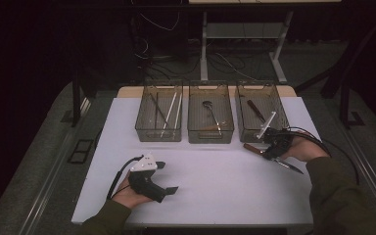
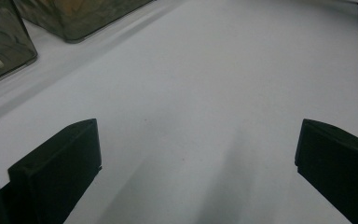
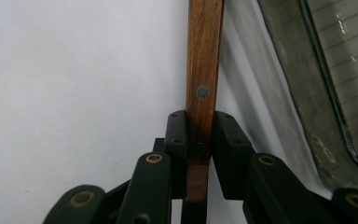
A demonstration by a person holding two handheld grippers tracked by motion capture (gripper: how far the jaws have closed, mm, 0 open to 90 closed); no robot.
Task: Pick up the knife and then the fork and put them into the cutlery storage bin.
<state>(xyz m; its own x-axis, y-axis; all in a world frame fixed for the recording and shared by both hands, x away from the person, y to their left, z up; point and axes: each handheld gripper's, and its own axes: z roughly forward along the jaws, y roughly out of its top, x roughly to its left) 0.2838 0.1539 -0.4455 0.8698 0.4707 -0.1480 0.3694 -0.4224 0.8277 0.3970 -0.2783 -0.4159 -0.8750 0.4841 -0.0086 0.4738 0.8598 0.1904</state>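
My right gripper (image 3: 200, 140) clamps a knife (image 1: 274, 159) by its brown wooden, riveted handle (image 3: 204, 70); my left gripper (image 2: 198, 158) stands wide open, empty.

The high view looks down over the white table (image 1: 210, 176); both gripper views skim it closely (bins (image 2: 9, 42) at frame edges).

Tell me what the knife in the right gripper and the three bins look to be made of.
Knife, clamped in the right gripper: handle looks like varnished brown wood, with streaky grain and a grey rivet, probably metal; the blade glints grey, likely steel. The three bins look like smoky clear plastic: their contents show through the walls, and the rims shine glossy.
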